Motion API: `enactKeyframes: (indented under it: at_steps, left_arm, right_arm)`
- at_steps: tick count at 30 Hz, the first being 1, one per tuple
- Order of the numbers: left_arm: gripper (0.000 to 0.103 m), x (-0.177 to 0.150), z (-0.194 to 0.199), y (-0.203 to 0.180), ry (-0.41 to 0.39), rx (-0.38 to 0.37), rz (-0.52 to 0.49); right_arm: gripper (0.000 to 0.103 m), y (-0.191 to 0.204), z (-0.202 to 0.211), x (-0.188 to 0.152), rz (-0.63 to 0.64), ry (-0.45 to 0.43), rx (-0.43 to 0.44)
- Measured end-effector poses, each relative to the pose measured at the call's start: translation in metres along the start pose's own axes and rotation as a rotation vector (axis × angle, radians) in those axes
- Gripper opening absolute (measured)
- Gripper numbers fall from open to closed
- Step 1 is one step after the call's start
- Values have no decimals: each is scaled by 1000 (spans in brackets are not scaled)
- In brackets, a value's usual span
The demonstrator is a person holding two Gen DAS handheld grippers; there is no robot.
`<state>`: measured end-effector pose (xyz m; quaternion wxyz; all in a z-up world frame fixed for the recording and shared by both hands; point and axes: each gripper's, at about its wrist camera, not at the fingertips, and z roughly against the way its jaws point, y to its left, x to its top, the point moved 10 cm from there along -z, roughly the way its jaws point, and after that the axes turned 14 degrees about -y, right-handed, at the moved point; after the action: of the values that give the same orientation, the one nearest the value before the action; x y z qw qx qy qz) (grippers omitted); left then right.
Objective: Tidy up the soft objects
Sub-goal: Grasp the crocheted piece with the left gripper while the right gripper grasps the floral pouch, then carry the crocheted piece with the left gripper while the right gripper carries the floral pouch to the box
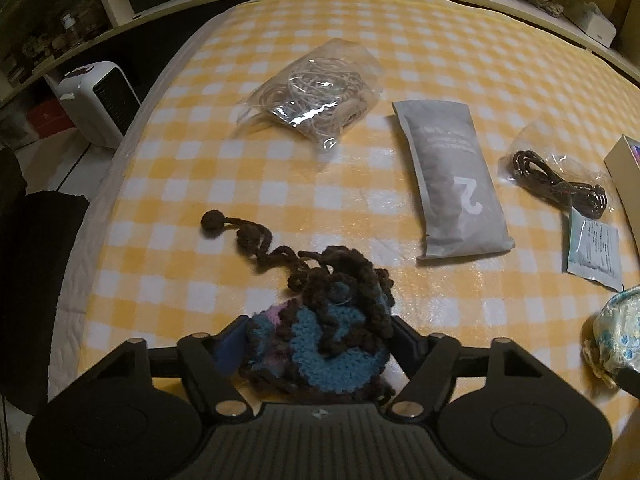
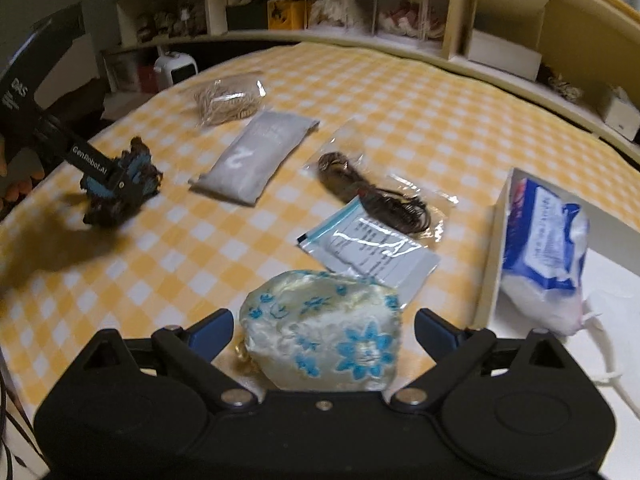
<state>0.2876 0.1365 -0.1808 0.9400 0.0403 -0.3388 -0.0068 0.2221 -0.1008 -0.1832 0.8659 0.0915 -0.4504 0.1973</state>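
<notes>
We work over a yellow-and-white checked blanket (image 1: 400, 60), fleecy and flat; at its right edge stands a white box (image 2: 490, 272) with a blue-and-white soft pack (image 2: 544, 248) inside. On the blanket lie a grey padded pouch (image 1: 452, 184), a clear bag of pale cord (image 1: 316, 96), a clear bag of dark cord (image 1: 560, 180) and a flat printed sachet (image 2: 372, 252).

Our left gripper (image 1: 316, 344) is closed on the crocheted pouch (image 1: 328, 332), brown and blue, knobbly, its drawstring trailing across the blanket; our right gripper (image 2: 324, 332) stands wide, with the satin pouch (image 2: 324, 332), pale, glossy, embroidered with blue flowers, between the jaws but apparently not yet pressed.

As we judge it, the risks are these: the slippery satin may squirt out as the jaws close; the crochet drawstring may snag or drag when lifted; the yielding yarn may sag out of a shallow grip.
</notes>
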Motion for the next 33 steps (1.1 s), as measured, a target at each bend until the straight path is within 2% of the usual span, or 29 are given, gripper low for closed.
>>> enactKeyframes:
  at_steps: [1,2,7,11,15,23,27,33]
  left_arm:
    - [63,0,0,-1,1,-1,-1]
    - [62,0,0,-2,0,-2,-3]
    - [56,1,-1,-2,-3,-7,-12]
    - [51,4,1,0,-26,1,-1]
    - [49,8,6,5,-55,3,21]
    - [49,14,19,3,-116,-12,37]
    - [49,29,37,-9,-222,-20,2]
    - [49,43,67,-41,-332,-78,-17]
  right_arm:
    - [94,1,-2,-2,7,6,0]
    - [87,3,-4,-3,17,16,1]
    - [80,3,-3,-7,17,38,14]
    - [67,11,-1,-11,52,70,48]
    - [54,14,4,-6,47,58,62]
    - [52,-2,25,25,-42,-64,40]
    - [52,-16,36,41,-87,-127,13]
    - [52,-38,52,56,-136,-196,-33]
